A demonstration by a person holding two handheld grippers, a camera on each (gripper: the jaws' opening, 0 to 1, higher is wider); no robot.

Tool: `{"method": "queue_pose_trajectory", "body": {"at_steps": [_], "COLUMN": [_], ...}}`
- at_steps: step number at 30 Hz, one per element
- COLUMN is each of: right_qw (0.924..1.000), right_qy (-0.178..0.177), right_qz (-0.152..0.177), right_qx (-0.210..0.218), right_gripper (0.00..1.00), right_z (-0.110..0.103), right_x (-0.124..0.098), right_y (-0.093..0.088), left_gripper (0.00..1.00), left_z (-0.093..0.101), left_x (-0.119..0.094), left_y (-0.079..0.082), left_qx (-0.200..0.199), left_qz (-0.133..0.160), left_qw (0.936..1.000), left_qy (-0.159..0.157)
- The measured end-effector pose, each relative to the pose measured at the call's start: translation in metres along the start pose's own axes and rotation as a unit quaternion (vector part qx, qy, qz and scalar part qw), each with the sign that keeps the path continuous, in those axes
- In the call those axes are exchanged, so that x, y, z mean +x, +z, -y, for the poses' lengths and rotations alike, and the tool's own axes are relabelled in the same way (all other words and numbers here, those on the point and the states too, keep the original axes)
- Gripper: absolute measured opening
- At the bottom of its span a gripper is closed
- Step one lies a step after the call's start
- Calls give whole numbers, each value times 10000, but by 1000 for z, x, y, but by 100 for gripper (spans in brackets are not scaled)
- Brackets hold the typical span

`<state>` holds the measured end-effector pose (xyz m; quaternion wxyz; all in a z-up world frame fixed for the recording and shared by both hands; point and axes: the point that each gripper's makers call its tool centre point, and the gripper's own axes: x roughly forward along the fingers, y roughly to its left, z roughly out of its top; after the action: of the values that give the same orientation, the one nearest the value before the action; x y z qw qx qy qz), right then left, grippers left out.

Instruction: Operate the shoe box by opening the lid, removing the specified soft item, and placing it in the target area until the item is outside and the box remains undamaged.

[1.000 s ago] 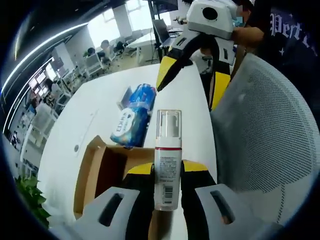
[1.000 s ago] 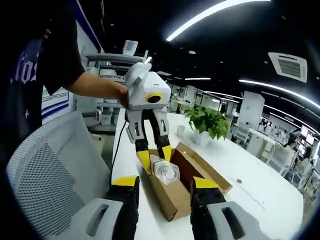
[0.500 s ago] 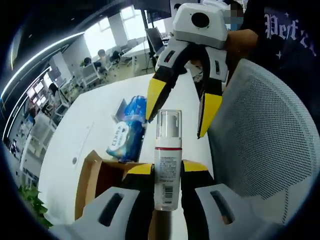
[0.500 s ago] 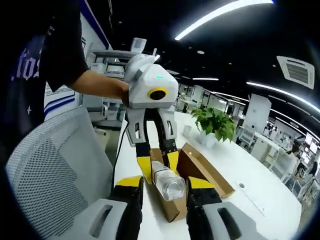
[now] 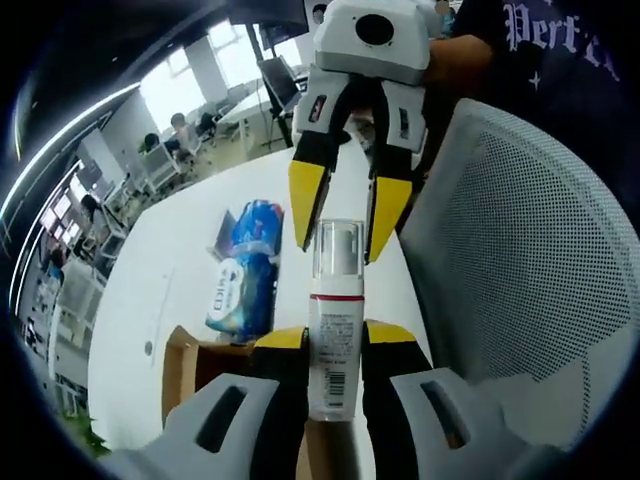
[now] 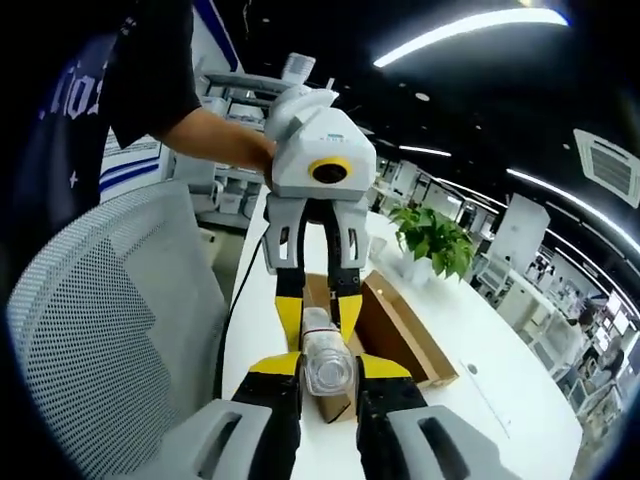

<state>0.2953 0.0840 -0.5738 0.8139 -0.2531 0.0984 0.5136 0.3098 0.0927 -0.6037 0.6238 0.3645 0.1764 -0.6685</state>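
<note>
bottle (image 5: 334, 330) | cap toward right claw (image 5: 345, 215) | held lengthwise by left claw (image 5: 333, 345)

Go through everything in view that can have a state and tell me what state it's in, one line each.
Bottle: capped, held off the table between both grippers.
Left gripper: shut on the bottle's body.
Right gripper: jaws around the bottle's cap end; contact unclear.
Box: open, on the table.
Blue pack: lying on the table, outside the box.
Chair: empty.
</note>
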Motion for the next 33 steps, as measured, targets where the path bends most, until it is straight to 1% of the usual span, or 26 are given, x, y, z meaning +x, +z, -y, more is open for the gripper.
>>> {"method": "queue_pose_trajectory", "body": {"at_steps": [3,4,6,8,11,19,21,24,29,33], "right_qw": [9999,9999,9998,9999,9998,9998,9997,9997,9995,9994], "right_qy": [-29,3,-22,-32,-23,-18,-30,-8,20,12], "right_qz": [-76,-94,-122,-145,-171,-206,-221,-257,-299,-345], "right_qx": [-131,-78,-125,-30,-85,-63,-65,-28,-11,-25], "right_gripper": [14,13,13,12,12,11,11,11,12,12], "right_z": [-2,-3,-2,0,1,7,8,11,17,25], "right_x": [-2,-2,-3,-2,-1,1,1,2,2,1], "right_y": [-1,-1,0,0,2,4,4,3,4,4], "left_gripper": [18,18,19,19,20,21,24,30,37,42], "left_z": [-1,-1,-2,-3,-5,-12,-16,-21,-31,-36], "left_x": [2,2,2,2,1,-2,-3,-5,-12,-20], "left_y": [1,1,1,2,2,1,2,3,-3,-7], "left_qx": [202,220,251,224,174,146,160,23,-163,-489], "left_qz": [6,-16,-8,26,47,123,152,259,322,452], "left_qw": [9998,9998,9997,9997,9998,9997,9995,9991,9974,9942], "left_qy": [23,3,-1,-4,22,131,244,334,619,848]}}
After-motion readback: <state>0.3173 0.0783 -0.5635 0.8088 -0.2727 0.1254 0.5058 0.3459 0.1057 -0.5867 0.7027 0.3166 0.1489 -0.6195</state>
